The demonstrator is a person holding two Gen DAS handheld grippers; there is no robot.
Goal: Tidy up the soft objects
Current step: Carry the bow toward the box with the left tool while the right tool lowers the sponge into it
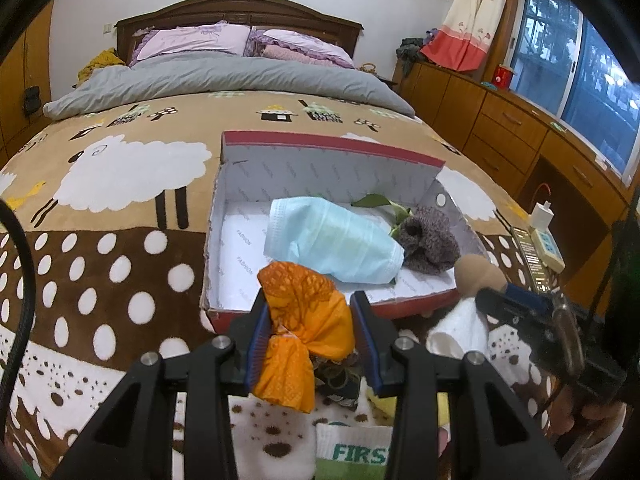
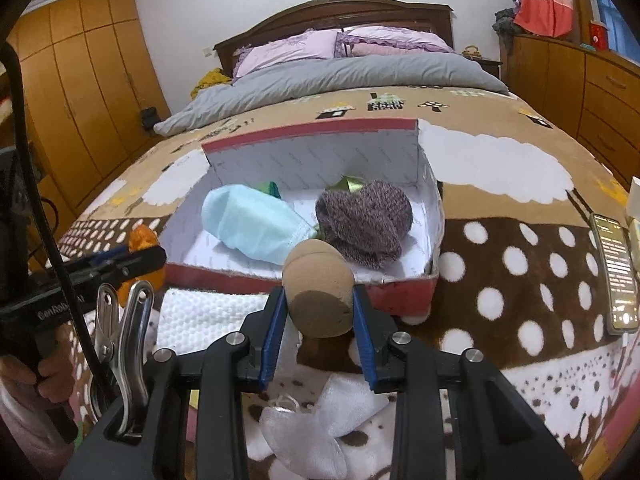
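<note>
A red and white shoebox (image 1: 240, 184) (image 2: 304, 276) lies open on the bed. Inside are a blue face mask (image 1: 332, 240) (image 2: 252, 224), a grey-brown knitted piece (image 1: 430, 240) (image 2: 364, 220) and some green leaves (image 1: 372, 200). My left gripper (image 1: 310, 320) is shut on an orange cloth (image 1: 308, 320), held just before the box's near wall. My right gripper (image 2: 320, 304) is shut on a tan makeup sponge (image 2: 320, 296), also near the front wall; it shows in the left view (image 1: 476, 276) too.
White cloths (image 2: 204, 316) (image 2: 320, 420) and a white sock marked FIRST (image 1: 352, 452) lie on the blanket near me. A phone (image 2: 614, 272) and a power strip (image 1: 544, 244) lie at the bed's right edge. Wooden cabinets stand on both sides.
</note>
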